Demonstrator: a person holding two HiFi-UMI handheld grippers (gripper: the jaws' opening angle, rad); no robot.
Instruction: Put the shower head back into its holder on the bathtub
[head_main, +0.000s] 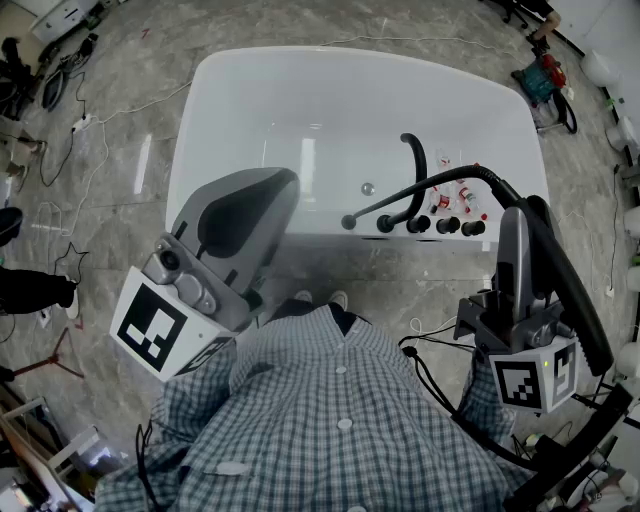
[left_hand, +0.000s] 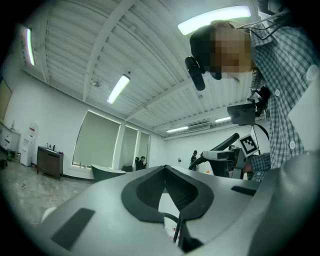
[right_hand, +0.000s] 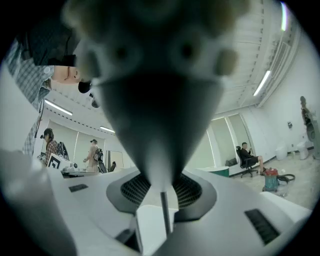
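Observation:
The black shower head (head_main: 575, 290) lies along my right gripper (head_main: 515, 225), which is shut on its narrow end. Its black hose (head_main: 430, 190) runs left to the fittings on the near rim of the white bathtub (head_main: 230, 90). A row of black knobs (head_main: 430, 225) and a curved black spout (head_main: 415, 165) stand there; I cannot tell which fitting is the holder. In the right gripper view the shower head (right_hand: 155, 100) fills the top and tapers down into the right gripper (right_hand: 161, 187). My left gripper (head_main: 270, 195) hangs over the tub's near left rim, shut and holding nothing, its jaws (left_hand: 167, 192) close together.
Cables (head_main: 80, 120) trail over the grey stone floor left of the tub. A red and teal tool (head_main: 545, 75) sits at the tub's far right corner, and a red stand (head_main: 55, 350) at the left. Other people (right_hand: 92, 155) are far off in the room.

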